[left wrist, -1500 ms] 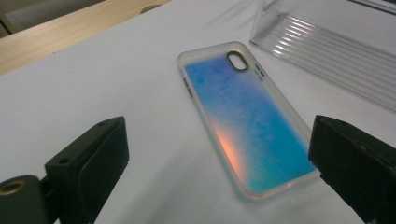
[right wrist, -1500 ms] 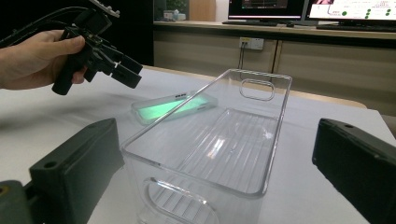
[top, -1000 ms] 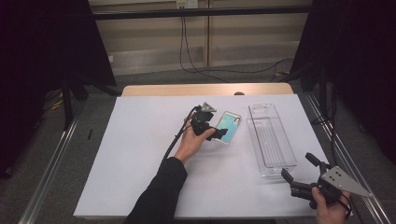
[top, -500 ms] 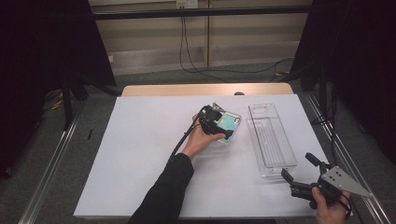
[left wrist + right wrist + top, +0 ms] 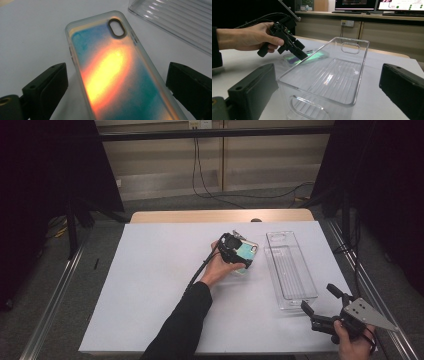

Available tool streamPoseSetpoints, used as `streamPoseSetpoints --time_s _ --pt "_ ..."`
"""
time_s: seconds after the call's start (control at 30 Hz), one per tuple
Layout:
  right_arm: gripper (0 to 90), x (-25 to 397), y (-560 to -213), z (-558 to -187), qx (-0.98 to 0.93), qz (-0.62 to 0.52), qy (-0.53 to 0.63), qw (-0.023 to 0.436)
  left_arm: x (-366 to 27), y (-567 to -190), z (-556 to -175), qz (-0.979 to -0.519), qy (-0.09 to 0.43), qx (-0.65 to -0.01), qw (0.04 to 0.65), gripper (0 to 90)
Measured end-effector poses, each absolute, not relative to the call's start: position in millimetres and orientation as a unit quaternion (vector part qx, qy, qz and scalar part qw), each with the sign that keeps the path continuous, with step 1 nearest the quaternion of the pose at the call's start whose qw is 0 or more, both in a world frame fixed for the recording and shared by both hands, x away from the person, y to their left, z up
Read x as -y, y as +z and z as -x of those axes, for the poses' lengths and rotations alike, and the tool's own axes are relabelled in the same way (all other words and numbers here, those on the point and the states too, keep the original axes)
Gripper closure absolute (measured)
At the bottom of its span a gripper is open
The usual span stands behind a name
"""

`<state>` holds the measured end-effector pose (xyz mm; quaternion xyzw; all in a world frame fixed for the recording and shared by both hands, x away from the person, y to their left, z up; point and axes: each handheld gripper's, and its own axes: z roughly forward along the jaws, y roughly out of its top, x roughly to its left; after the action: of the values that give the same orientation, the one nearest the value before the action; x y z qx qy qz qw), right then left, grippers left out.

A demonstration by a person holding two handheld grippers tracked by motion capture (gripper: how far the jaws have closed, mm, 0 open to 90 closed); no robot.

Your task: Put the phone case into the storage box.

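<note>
A phone case with a teal and orange iridescent back lies flat on the white table, just left of a clear plastic bin. My left gripper hovers low over the case, open. In the left gripper view its jaws stand wide on either side of the phone case, clear of its edges. My right gripper is open near the table's front right corner and points at the near end of the bin. The right gripper view also takes in the left gripper above the case.
The clear bin is long, ribbed on its floor, and has a handle cut-out at each end. The table's wooden back edge runs behind it. Metal rails flank the table. Monitors stand on a far desk.
My left gripper has moved right and down onto the phone case, now straddling it. The right gripper has stayed in place.
</note>
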<state>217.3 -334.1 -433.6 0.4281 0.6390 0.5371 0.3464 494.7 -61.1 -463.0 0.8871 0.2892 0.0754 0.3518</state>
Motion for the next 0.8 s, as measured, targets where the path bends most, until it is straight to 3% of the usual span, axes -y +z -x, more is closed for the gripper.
streamPoseSetpoints --time_s 0.8 --pt "0.4 335 -434 -217 -0.640 -0.428 0.535 0.348 70 -474 -494 -0.886 0.085 -0.294 0.349 3.6"
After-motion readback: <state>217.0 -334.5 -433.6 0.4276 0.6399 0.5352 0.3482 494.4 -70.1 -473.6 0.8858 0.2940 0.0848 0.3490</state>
